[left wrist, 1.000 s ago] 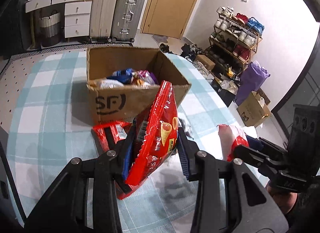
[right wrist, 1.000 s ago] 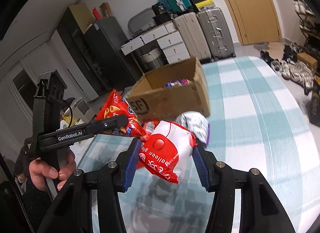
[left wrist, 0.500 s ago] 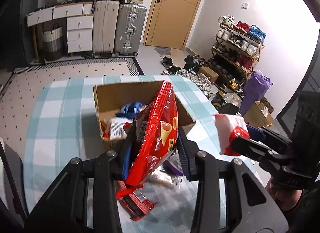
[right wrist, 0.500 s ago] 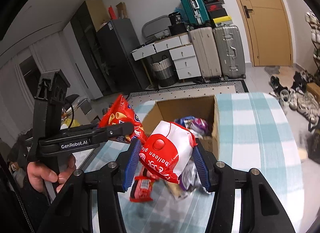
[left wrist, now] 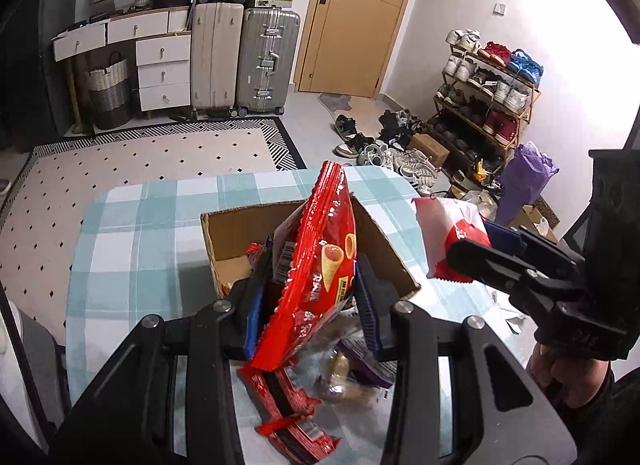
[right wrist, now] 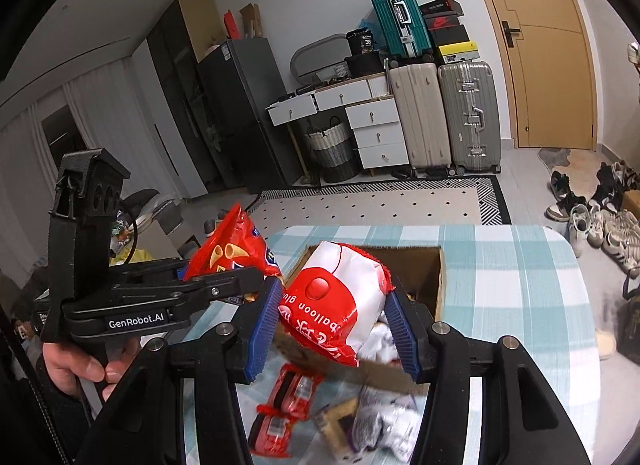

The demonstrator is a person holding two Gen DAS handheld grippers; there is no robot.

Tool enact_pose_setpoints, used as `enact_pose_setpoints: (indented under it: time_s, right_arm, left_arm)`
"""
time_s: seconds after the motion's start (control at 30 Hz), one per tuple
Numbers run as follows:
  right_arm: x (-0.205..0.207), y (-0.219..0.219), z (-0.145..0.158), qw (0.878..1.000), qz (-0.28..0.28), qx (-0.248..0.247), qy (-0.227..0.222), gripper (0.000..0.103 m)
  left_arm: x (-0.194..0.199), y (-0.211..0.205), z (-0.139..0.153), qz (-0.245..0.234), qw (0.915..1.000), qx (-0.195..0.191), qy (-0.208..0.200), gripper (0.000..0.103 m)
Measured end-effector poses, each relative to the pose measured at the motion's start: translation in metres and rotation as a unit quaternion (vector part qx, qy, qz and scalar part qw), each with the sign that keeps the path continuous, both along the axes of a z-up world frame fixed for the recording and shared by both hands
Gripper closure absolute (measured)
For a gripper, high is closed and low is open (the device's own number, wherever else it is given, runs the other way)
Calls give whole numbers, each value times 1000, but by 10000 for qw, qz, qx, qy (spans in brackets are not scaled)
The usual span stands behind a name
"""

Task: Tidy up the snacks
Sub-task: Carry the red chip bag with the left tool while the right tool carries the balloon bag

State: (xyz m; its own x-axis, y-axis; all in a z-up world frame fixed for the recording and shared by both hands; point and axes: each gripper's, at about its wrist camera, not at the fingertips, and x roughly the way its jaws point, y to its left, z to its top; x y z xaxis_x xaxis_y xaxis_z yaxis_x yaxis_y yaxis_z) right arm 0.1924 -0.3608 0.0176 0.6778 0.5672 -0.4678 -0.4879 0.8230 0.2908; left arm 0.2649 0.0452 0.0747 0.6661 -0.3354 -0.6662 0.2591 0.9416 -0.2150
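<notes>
- Landmark: the cardboard box (left wrist: 384, 249), standing open on the checked surface (left wrist: 132, 233); every place below is told from it.
- The left tongs (left wrist: 308, 297) are clamped on a red cone-snack bag (left wrist: 320, 261), which stands nearly upright between the blue pads (left wrist: 254, 317), raised over the near wall of the box.
- The right tongs (right wrist: 332, 313) pinch a red-and-white balloon-gum bag (right wrist: 340, 305) across its puffy middle (it bulges between the pads), held in the air above the box's near edge and opening.
- Seen from the left wrist, that same bag hangs just off the box's right side.
- In the box a few packets show, though which kinds I cannot tell.
- On the surface in front of the box lie loose snacks: a red wrapped pack (right wrist: 288, 405), a purple-and-silver packet (right wrist: 384, 421) and a brownish one between them.
- Step in hand, as I judge it: both bags have been picked and are being carried to the box; neither is yet inside.
- The next move calls for bringing each bag clear over the opening, lowering it past the rim, then parting the tongs; the tall cone-snack bag may need tipping flat so it does not catch on the wall.
- The two tongs are near each other, so going one at a time would avoid a knock.
</notes>
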Motion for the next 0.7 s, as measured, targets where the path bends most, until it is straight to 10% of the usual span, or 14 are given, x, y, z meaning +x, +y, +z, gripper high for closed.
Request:
enact_pose_setpoints:
  time_s: [0.7]
  right_arm:
    - [91,30,-51,9988,56,-270,416,50]
  left_arm:
    - [94,-5,-81,-140,9982,98,575,67]
